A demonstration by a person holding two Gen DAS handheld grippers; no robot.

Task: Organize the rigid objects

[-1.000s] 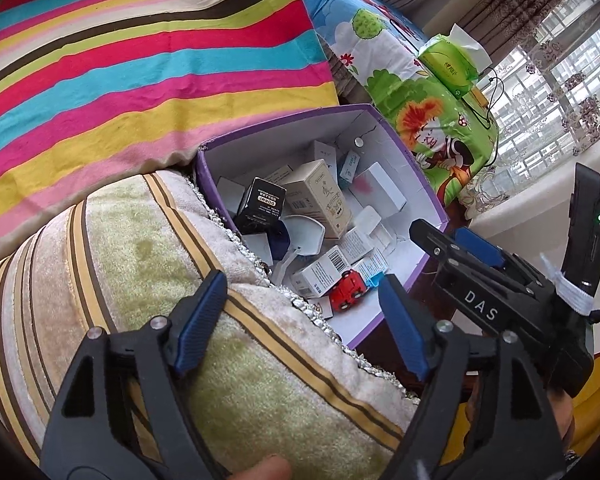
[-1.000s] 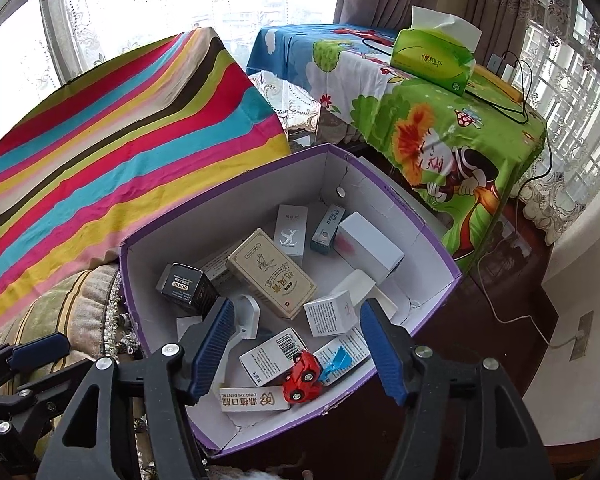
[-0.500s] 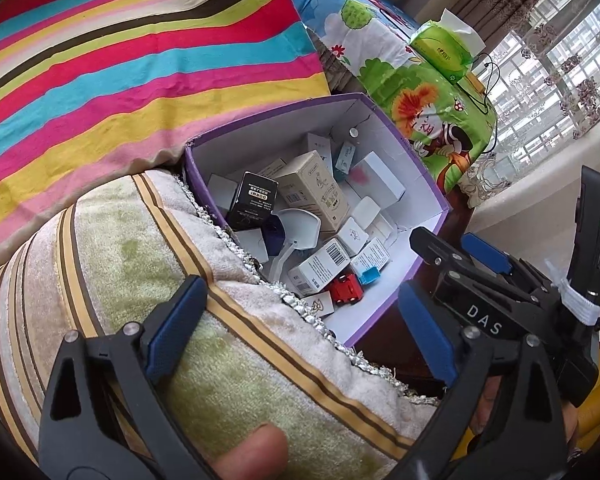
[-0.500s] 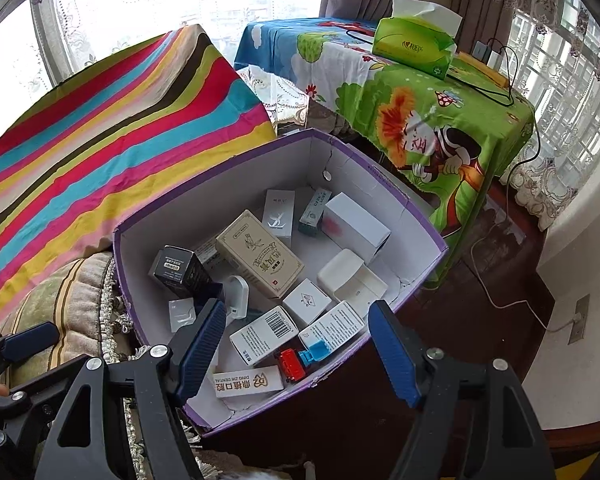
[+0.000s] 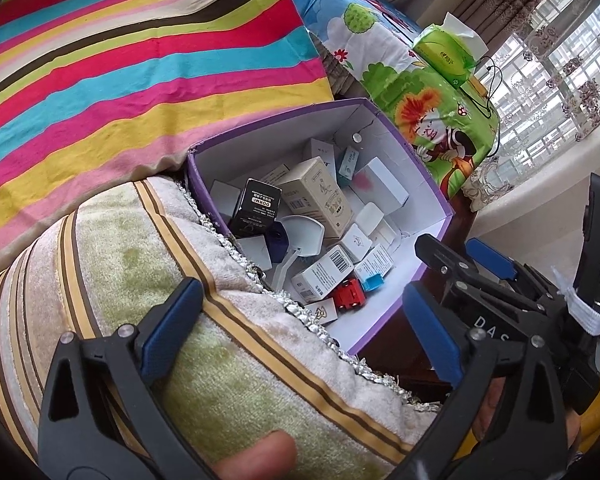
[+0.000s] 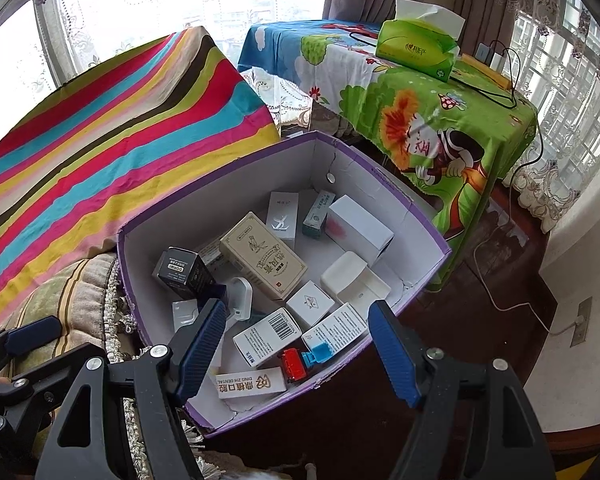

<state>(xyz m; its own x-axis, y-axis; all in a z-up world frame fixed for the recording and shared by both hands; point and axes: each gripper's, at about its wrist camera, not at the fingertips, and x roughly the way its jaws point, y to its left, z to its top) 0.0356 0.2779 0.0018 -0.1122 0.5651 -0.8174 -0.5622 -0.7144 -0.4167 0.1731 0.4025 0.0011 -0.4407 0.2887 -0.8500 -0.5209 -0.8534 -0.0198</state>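
**Both grippers wide, nothing held**

L gripper (image 5: 300,320) hangs over the striped cushion (image 5: 140,280), jaws spread wide, empty. R gripper (image 6: 296,348) sits above the near edge of the purple box (image 6: 400,200), jaws also wide apart, gripping nothing. Box holds the clutter: black carton (image 6: 182,272) at left, beige carton (image 6: 264,258) mid, white cartons round it, barcode carton (image 6: 266,336) and red toy car (image 6: 293,364) near the front wall. Box sits between cushion and cartoon tablecloth (image 6: 420,120); tissue pack (image 6: 418,50) on top of that.
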